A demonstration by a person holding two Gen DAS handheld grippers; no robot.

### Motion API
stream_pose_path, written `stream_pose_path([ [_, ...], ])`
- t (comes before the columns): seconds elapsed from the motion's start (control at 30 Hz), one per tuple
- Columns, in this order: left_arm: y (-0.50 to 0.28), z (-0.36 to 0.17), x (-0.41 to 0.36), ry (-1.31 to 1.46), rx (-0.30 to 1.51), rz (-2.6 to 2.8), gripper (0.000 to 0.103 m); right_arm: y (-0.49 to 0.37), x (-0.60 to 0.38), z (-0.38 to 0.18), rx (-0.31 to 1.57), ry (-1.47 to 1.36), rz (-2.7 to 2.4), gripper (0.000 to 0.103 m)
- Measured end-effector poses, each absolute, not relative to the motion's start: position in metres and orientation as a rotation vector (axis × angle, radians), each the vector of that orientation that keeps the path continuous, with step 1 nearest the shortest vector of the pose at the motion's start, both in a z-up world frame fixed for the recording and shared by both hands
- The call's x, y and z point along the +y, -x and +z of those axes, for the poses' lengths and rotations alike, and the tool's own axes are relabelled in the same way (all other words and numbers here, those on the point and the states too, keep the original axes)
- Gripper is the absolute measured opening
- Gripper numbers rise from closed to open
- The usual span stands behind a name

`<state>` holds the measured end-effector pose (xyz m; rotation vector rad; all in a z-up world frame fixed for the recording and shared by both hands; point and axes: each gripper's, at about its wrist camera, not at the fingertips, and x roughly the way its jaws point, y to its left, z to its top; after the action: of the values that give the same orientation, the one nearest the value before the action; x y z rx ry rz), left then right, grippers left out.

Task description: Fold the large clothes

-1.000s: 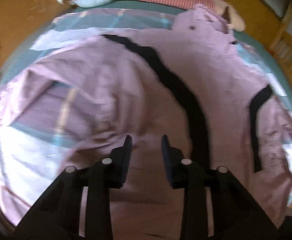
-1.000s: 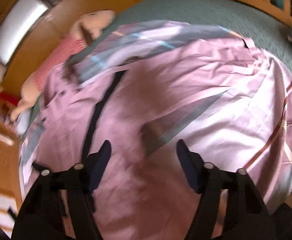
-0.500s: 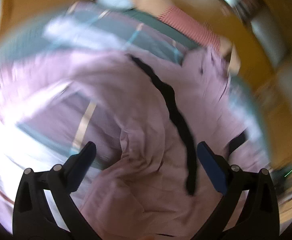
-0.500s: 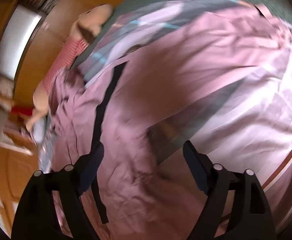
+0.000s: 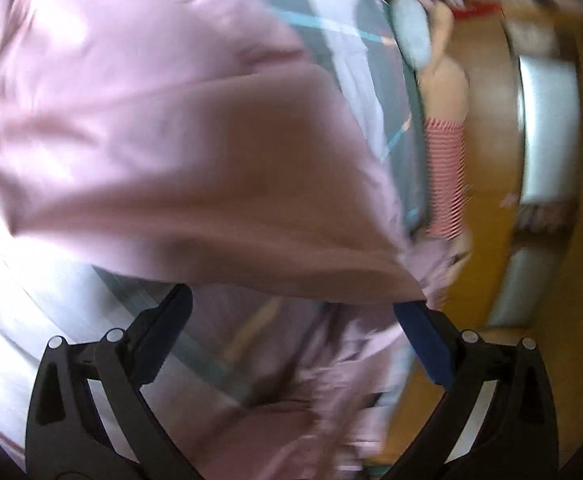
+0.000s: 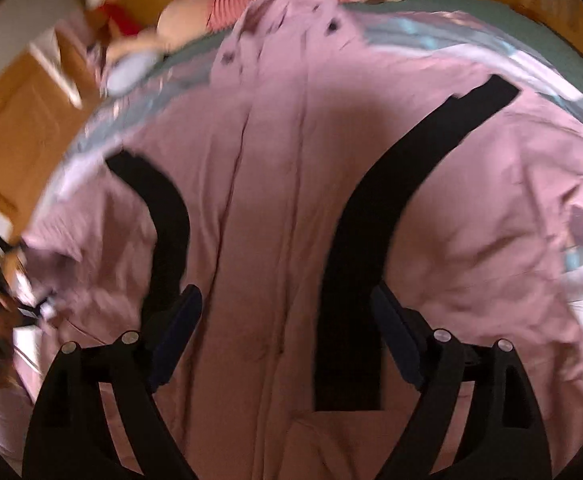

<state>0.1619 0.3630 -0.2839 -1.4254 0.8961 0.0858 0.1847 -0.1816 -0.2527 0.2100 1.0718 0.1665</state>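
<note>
Bed (image 6: pixel 563 36), green-covered: it carries everything, giving a broad flat surface for folding. Striped sheet (image 6: pixel 419 36), pale blue-grey: it lies under the garment and shows along its edges. Pink garment (image 6: pixel 275 184): spread wide across the bed, its collar end with dark buttons toward the far side, two black bands (image 6: pixel 363 248) running along its length toward me. In my left view a fold of the same pink garment (image 5: pixel 179 152) looms large and blurred, apparently raised or bunched near the bed's edge. Plush toy (image 6: pixel 275 4) in a red-striped top: lies at the far edge, clear of the work. My right gripper (image 6: pixel 287 320): fingers spread wide, holding nothing, poised over the middle of the cloth, I judge to pick the next fold line. My left gripper (image 5: pixel 291 316): fingers likewise wide apart, gripping nothing.
</note>
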Motion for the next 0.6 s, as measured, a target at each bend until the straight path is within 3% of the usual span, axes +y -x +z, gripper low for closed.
stream_pose_path([
  [0.1,-0.151,-0.306,0.374,1.654,0.808,0.03,0.101,-0.18,-0.162,-0.273,1.019,-0.063,0.137,0.088],
  [0.17,-0.141,-0.313,0.378,1.753,0.708,0.007,0.101,-0.174,-0.153,-0.276,0.95,0.017,0.128,0.096],
  [0.3,-0.128,-0.315,0.391,1.827,0.566,0.05,0.101,-0.176,-0.16,-0.281,0.931,-0.023,0.134,0.1],
  [0.4,-0.13,-0.317,0.399,1.786,0.558,0.079,0.101,-0.176,-0.157,-0.284,0.923,-0.036,0.142,0.102],
  [0.43,-0.132,-0.321,0.404,1.787,0.534,0.044,0.096,-0.175,-0.157,-0.284,0.919,-0.032,0.14,0.102],
  [0.47,-0.131,-0.323,0.405,1.791,0.508,0.018,0.088,-0.177,-0.156,-0.284,0.914,-0.028,0.139,0.102],
  [0.53,-0.126,-0.322,0.406,1.785,0.46,0.051,0.041,-0.172,-0.157,-0.283,0.909,-0.03,0.14,0.102],
  [0.57,-0.125,-0.318,0.406,1.787,0.442,0.051,0.032,-0.171,-0.158,-0.284,0.907,-0.033,0.142,0.102],
  [0.6,-0.127,-0.311,0.405,1.771,0.385,-0.015,0.011,-0.171,-0.158,-0.284,0.906,-0.035,0.143,0.102],
])
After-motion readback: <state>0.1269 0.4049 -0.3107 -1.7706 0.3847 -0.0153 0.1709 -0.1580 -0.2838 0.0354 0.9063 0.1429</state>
